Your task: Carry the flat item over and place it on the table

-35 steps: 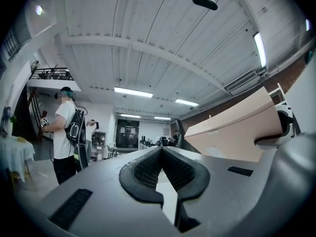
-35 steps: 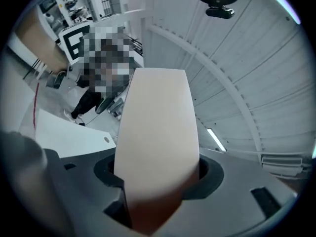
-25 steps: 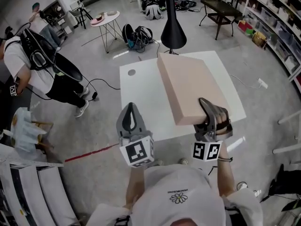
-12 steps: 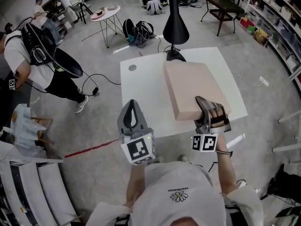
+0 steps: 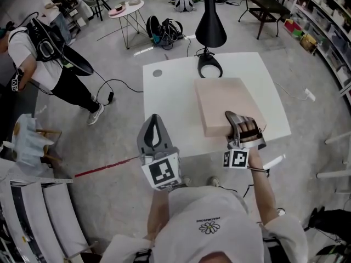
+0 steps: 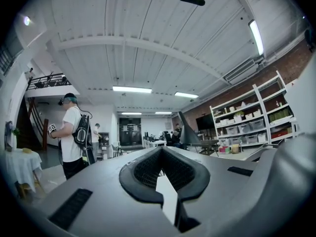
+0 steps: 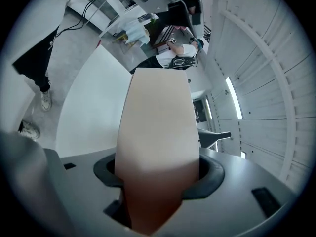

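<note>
Beige board (image 5: 227,106) gripped over the white table (image 5: 170,100)
The beige board is clamped at its near edge by the right gripper (image 5: 242,129), just beside the lamp base (image 5: 209,67) (contact with the tabletop cannot be judged). The left gripper (image 5: 154,138) is seen closed and empty, off the table's near edge.

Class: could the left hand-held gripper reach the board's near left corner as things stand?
Probably yes: the left hand-held gripper holds nothing, and only bare table lies between it and the board.
</note>
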Demonstrator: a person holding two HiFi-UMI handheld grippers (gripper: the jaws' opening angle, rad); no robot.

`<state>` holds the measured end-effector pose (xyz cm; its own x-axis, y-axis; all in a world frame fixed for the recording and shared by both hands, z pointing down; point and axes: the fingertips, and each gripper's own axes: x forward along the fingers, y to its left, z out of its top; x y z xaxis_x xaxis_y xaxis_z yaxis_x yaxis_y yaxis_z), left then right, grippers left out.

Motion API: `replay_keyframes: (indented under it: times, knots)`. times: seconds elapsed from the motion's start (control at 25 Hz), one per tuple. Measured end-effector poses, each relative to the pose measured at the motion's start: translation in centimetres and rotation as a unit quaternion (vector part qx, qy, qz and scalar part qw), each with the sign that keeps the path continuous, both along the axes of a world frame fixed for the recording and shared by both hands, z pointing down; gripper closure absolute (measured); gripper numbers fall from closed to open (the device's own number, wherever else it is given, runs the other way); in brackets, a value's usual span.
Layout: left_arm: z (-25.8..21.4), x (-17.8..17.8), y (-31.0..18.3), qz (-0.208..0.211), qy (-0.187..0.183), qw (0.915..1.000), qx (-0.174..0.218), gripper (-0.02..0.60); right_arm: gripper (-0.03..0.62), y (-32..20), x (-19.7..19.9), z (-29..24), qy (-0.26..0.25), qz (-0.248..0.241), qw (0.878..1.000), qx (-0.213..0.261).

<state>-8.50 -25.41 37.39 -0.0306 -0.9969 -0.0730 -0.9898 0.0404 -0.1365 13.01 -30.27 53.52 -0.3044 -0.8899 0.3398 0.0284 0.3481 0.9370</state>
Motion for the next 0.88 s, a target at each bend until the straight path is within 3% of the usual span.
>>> replay_keyframes:
  times: [0.44,0.88]
  knots:
    - [0.9,-0.8,0.1,-0.009,-0.005,0.9998,-0.016,0.568,0.321,-0.3,-0.5,3.4,0.040,-0.005,0.999,-0.010]
    - [0.7,0.2,0.3,0.000,0.008,0.9999,-0.009,0.568,0.321,-1.0,0.1,4.7,0.035,-0.006,0.999,-0.026]
